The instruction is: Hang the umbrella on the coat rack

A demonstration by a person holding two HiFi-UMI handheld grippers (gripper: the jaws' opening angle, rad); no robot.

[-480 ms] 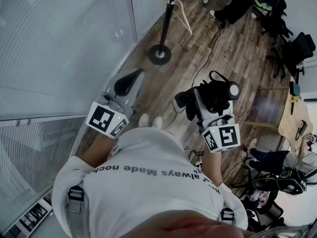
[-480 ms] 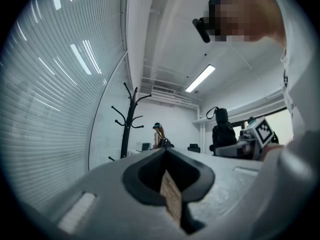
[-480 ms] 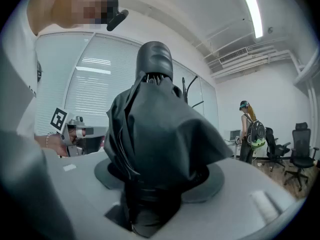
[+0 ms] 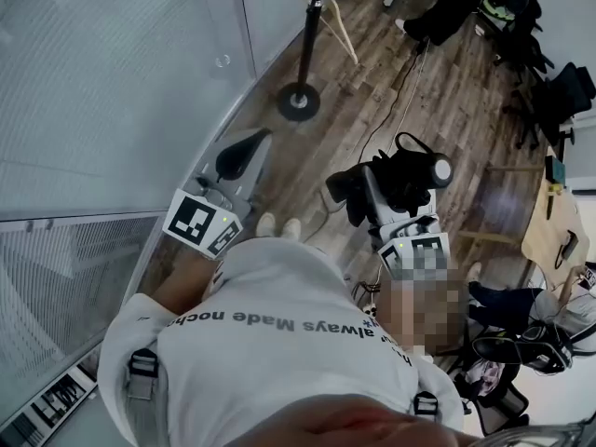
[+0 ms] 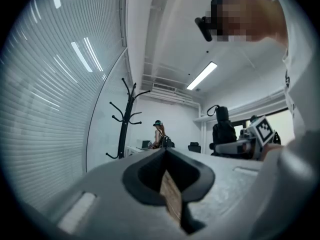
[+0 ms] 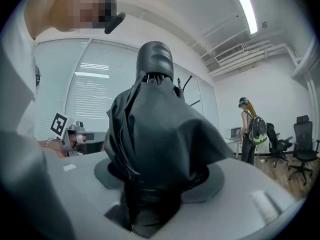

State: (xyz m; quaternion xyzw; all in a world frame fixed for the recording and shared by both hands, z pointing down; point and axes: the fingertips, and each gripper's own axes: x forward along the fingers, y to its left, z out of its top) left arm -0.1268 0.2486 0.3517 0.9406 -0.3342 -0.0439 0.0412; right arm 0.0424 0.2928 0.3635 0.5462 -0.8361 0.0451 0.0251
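The black coat rack (image 4: 300, 99) stands on the wood floor ahead, its round base near the glass wall; in the left gripper view the coat rack (image 5: 124, 121) rises with bare hooks. A folded black umbrella (image 4: 402, 177) sits upright in my right gripper (image 4: 372, 186), whose jaws are shut on it. In the right gripper view the umbrella (image 6: 152, 129) fills the middle, above the right gripper (image 6: 155, 181). My left gripper (image 4: 239, 154) is held level to the left, shut and empty; its pads meet in the left gripper view, where the left gripper (image 5: 167, 159) points toward the rack.
A glass wall with blinds (image 4: 112, 91) runs along the left. A cable (image 4: 396, 101) trails across the floor. Office chairs (image 4: 554, 91) and a desk (image 4: 549, 222) crowd the right. A person with a backpack (image 6: 250, 131) stands far back.
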